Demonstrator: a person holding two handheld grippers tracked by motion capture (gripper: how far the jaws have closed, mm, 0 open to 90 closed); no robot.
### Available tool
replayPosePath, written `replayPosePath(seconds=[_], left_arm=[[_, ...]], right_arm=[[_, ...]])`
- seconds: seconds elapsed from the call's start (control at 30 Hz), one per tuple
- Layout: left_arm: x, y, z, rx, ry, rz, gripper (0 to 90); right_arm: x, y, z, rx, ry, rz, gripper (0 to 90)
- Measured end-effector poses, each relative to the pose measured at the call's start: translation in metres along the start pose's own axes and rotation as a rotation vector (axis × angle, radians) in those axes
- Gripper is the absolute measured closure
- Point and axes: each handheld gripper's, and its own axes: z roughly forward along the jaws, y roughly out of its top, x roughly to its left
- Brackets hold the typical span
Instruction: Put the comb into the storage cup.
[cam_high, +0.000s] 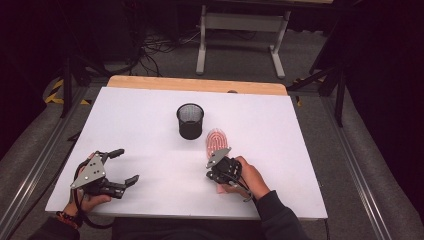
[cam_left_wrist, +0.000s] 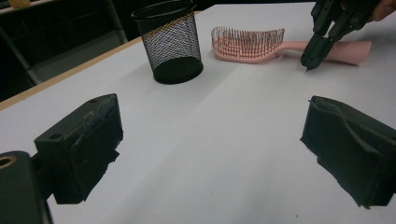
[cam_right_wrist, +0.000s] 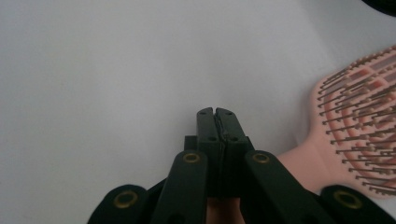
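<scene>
Hairbrush (cam_right_wrist: 359, 121), light stiff plastic, likely grips best at its handle, just right of the right gripper (cam_right_wrist: 217, 112)'s closed, empty fingers (left gripper (cam_left_wrist: 210, 140) gaping).

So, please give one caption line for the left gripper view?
Open left gripper facing a black mesh cup and pink hairbrush, right gripper shut beside its handle.

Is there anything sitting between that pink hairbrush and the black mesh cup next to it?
Nothing visible does. The pink hairbrush lies flat on the white table right beside the black mesh cup, with bare tabletop between them. The right gripper, jaws shut with nothing between them, is at the brush's handle, away from the cup.
</scene>
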Motion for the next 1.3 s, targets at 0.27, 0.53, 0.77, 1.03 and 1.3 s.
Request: replayPosePath(seconds=[0.27,0.53,0.77,1.03,1.3], left_arm=[[0.0,0.0,0.001,0.001,-0.003,-0.007,5.9],[0.0,0.0,0.002,0.001,-0.001,-0.01,6.0],[0.0,0.0,0.002,0.003,-0.001,-0.008,6.1],[0.0,0.0,0.003,0.011,0.005,-0.005,6.2],[0.001,0.0,0.002,0.01,0.006,-0.004,6.3]], right_arm=[[-0.004,-0.013,-0.008,0.0,-0.022,0.026,89.5],[-0.007,-0.022,-0.014,0.002,-0.039,0.041,89.4],[-0.012,-0.029,-0.018,0.01,-0.05,0.051,89.2],[-0.012,-0.03,-0.019,0.011,-0.06,0.051,88.1],[-0.014,-0.032,-0.02,0.019,-0.067,0.069,87.9]])
